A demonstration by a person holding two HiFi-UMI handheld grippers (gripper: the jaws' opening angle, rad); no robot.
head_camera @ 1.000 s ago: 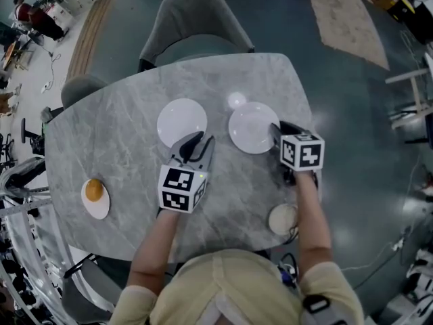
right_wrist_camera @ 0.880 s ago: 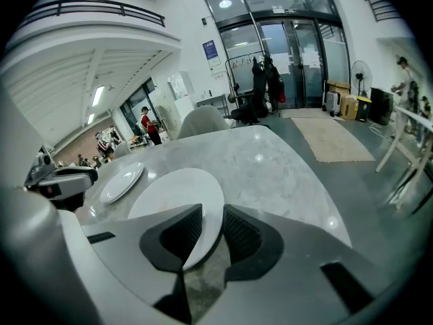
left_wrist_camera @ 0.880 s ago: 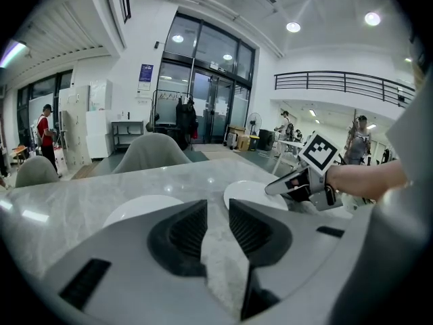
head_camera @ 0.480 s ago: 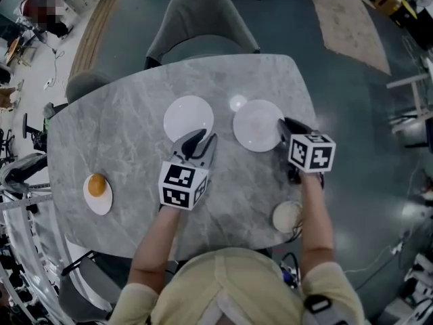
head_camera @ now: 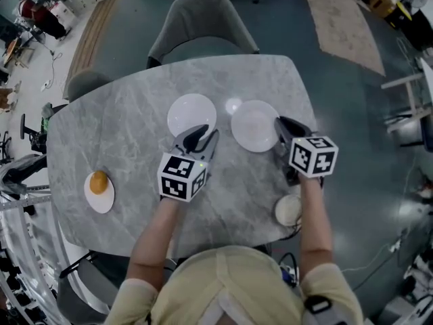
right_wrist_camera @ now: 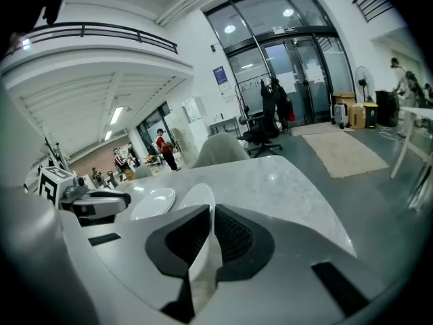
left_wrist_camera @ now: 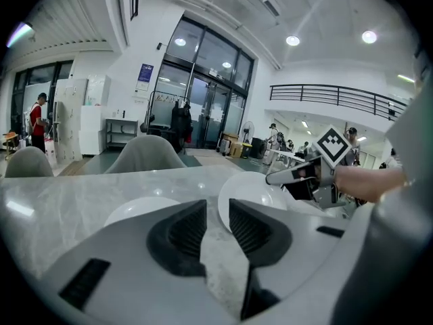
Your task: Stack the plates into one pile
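Note:
Two white plates lie on the grey marble table (head_camera: 122,134). The left plate (head_camera: 191,112) is flat, and my left gripper (head_camera: 203,137) hovers just in front of it, open with nothing between its fingers. My right gripper (head_camera: 279,124) has just been closing and is shut on the right rim of the right plate (head_camera: 252,125), which is tilted up off the table. In the right gripper view the plate's thin rim (right_wrist_camera: 196,205) runs between the pads of my right gripper (right_wrist_camera: 208,239), with the left plate (right_wrist_camera: 152,203) beyond. The left gripper view shows the raised plate (left_wrist_camera: 250,196).
A small plate with an orange thing (head_camera: 99,189) sits near the table's left edge. A round pale object (head_camera: 289,210) lies at the front right edge, beside my right forearm. Grey chairs (head_camera: 199,29) stand behind the table.
My right gripper has closed on the right plate's rim and risen, tipping the plate up. The left gripper has stayed in place, still open.

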